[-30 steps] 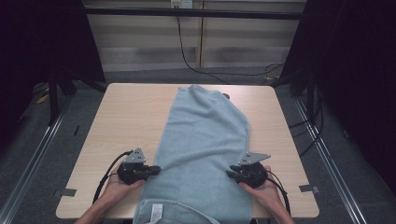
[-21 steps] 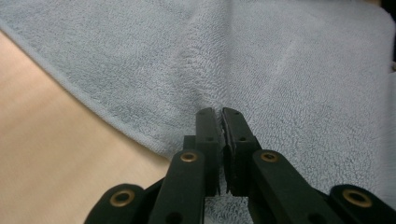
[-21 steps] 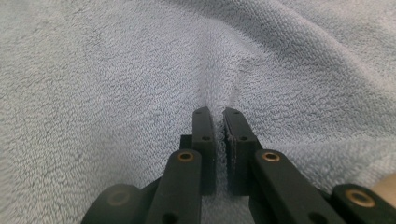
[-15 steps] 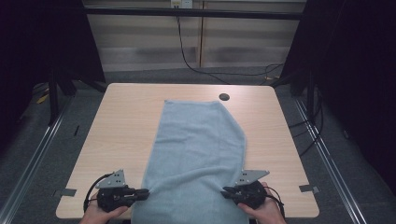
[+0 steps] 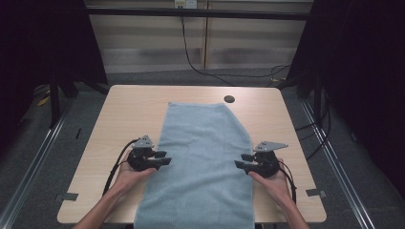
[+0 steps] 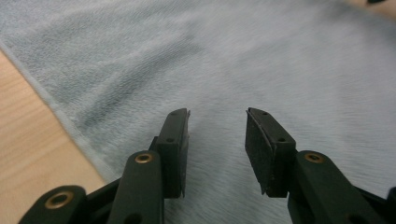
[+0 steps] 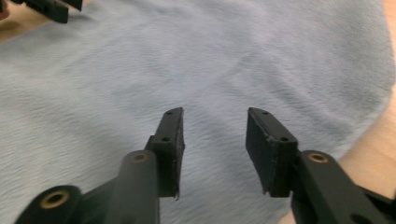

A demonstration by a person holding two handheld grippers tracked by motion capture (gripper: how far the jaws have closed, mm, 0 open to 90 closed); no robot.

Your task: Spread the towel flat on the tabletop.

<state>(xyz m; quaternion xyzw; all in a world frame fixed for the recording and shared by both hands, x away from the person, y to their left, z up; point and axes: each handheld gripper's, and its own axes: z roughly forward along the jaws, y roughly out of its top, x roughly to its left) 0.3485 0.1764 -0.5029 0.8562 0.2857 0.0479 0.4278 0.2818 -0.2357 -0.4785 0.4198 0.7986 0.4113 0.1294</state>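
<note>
Spreading is largely done: the pale blue terry towel (image 5: 205,162) lies flat lengthwise on the light wooden table (image 5: 119,119), near end overhanging. Left gripper (image 5: 161,158) and right gripper (image 5: 241,161) jaws have just been opening, nothing between them. Any folding remains.

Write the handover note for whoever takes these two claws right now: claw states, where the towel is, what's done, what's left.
Left claw: open, jaws just opened, nothing between them, over the towel's left edge.
Right claw: open, jaws just opened, nothing between them, over the right edge.
Towel: light blue, lying flat lengthwise down the middle of the table, near end hanging over the front edge.
Done: towel released and spread out.
Left: probably folding it; regrip an edge first.
</note>
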